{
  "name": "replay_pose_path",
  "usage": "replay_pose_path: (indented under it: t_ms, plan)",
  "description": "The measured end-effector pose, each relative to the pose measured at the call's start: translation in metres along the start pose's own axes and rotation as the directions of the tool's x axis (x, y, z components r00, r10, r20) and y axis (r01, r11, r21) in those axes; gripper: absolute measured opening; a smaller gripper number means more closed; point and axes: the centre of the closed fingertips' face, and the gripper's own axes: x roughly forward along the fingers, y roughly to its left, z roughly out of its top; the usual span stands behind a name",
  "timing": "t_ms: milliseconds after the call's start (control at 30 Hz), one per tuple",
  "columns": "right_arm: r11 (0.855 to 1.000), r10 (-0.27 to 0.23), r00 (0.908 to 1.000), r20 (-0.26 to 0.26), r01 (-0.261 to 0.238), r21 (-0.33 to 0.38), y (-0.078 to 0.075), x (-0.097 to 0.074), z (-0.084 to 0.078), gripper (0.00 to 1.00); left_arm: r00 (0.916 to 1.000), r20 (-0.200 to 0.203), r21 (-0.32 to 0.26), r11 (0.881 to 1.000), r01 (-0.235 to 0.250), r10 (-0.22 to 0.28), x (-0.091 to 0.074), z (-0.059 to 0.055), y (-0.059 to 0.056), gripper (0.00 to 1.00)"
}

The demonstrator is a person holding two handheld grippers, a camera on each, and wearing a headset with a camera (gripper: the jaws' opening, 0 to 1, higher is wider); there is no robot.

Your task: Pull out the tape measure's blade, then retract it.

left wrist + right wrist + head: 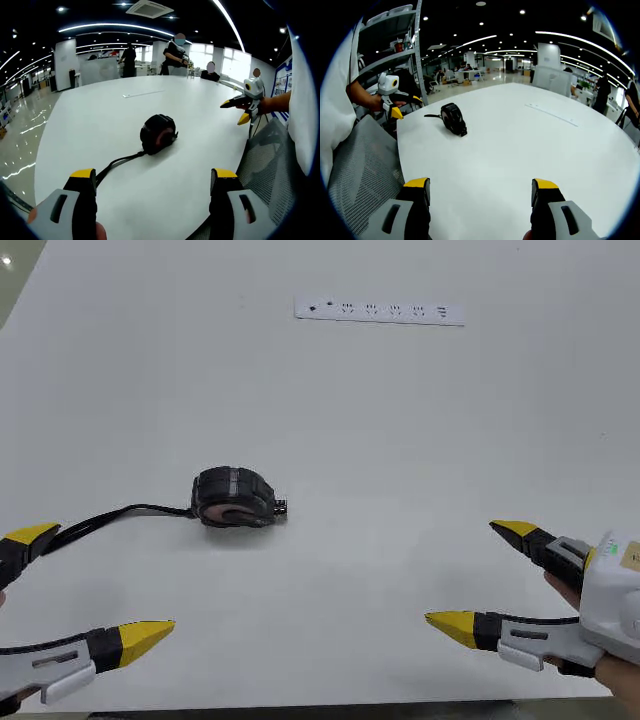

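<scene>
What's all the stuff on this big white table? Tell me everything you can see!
table: one, white, under everything
tape measure: one, black, left of the middle, blade pulled in
strap: one, black, trailing left from the tape measure
power strip: one, white, far side of the table
left gripper: one, grey, yellow-tipped jaws open, near left
right gripper: one, grey and white, yellow-tipped jaws open, near right

Matt black tape measure (233, 498), smooth white table (400, 440)
</scene>
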Motion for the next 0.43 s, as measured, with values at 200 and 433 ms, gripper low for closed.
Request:
replay_pose_path:
  t_ms: [200, 433]
  plan:
    - [1.000, 0.001, 1.0000, -0.002, -0.001, 0.003, 0.0000, 0.0003, -0.0017, 0.84, 1.0000, 0.000, -0.007, 1.000, -0.009, 0.009, 0.0005, -0.0007, 0.0017, 0.96]
    - [1.000, 0.000, 1.0000, -0.004, 0.000, 0.001, -0.0011, -0.0002, -0.0027, 0.84, 1.0000, -0.003, -0.007, 1.000, 0.001, -0.001, 0.0010, -0.0009, -0.0001, 0.96]
